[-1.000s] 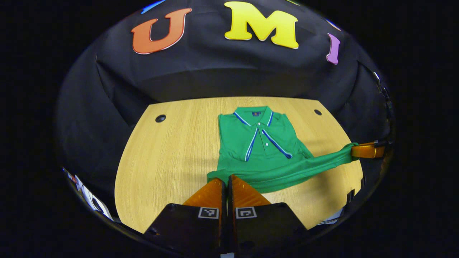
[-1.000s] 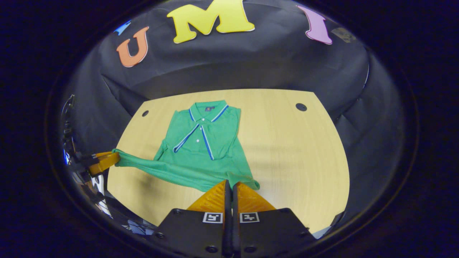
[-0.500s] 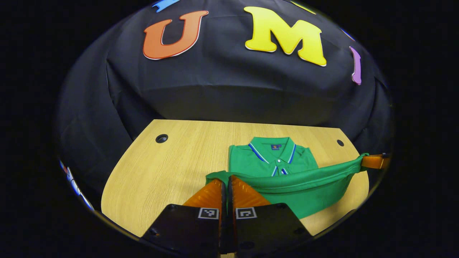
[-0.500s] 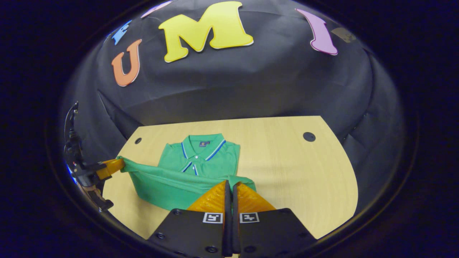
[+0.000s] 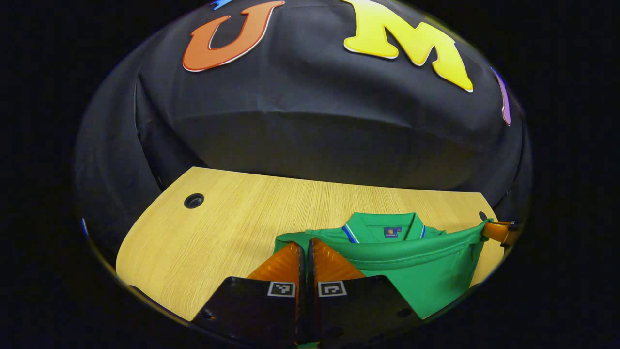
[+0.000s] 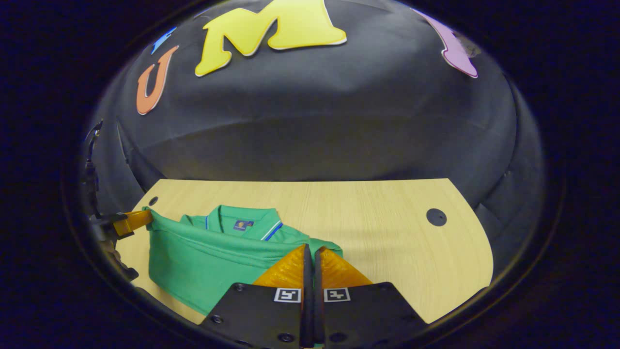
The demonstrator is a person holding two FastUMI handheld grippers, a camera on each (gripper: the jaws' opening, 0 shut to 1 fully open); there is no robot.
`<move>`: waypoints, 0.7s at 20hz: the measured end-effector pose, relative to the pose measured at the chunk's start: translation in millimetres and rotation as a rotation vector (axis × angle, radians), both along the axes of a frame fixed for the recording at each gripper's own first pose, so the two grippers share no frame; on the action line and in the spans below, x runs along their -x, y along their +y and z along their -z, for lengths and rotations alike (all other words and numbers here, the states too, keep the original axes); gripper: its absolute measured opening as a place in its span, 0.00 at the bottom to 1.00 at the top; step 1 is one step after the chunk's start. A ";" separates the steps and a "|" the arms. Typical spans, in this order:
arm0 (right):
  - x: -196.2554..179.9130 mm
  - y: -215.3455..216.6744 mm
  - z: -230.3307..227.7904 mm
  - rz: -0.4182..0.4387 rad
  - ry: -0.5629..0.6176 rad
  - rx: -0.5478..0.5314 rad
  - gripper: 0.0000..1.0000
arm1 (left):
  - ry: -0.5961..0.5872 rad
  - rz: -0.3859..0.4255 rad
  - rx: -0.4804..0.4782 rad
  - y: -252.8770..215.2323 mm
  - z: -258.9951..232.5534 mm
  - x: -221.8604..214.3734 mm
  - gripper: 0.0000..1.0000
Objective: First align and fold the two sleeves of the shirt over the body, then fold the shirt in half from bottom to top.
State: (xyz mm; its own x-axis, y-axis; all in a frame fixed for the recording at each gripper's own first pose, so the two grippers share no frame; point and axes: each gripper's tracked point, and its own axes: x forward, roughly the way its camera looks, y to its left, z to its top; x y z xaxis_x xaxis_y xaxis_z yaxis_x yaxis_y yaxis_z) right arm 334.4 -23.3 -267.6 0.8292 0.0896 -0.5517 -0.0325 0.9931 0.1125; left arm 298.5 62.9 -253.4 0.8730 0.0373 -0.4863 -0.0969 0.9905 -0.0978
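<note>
Two grippers: each pinches one corner of the shirt's hem.
Left gripper (image 5: 305, 245): fingers pressed together on green cloth.
Right gripper (image 6: 310, 252): fingers pressed together on green cloth.
Shirt (image 6: 208, 254): green polo, blue-and-white trimmed collar, lying on the wooden table (image 6: 378, 223); hem held taut between the grippers, just short of the collar.

left hand-held gripper (image 5: 306, 247) clamped; right hand-held gripper (image 6: 310, 254) clamped too.
</note>
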 end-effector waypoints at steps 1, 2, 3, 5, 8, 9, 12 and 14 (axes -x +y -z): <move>-12.2 -0.2 7.1 0.012 0.006 -0.007 0.02 | 0.012 -0.001 -0.012 2.1 8.3 -8.4 0.03; -23.1 -1.7 15.9 0.026 0.018 -0.010 0.02 | 0.024 0.003 -0.014 2.5 17.0 -15.9 0.03; -31.1 -2.1 21.8 0.034 0.031 -0.016 0.02 | 0.046 0.004 -0.017 2.8 24.1 -24.1 0.03; -50.1 -2.1 34.7 0.045 0.042 -0.020 0.03 | 0.073 0.006 -0.027 4.5 36.2 -34.3 0.03; -59.3 0.9 51.7 0.035 0.065 0.005 0.02 | 0.095 0.029 -0.051 3.1 46.6 -46.9 0.03; -58.8 0.9 58.4 0.032 0.081 0.020 0.02 | 0.100 0.038 -0.066 2.0 50.3 -46.5 0.03; -58.8 0.6 65.7 0.021 0.094 0.050 0.03 | 0.121 0.056 -0.092 0.2 59.4 -49.5 0.03; -60.0 -0.7 64.5 0.024 0.090 0.062 0.01 | 0.112 0.060 -0.092 1.4 59.6 -54.8 0.07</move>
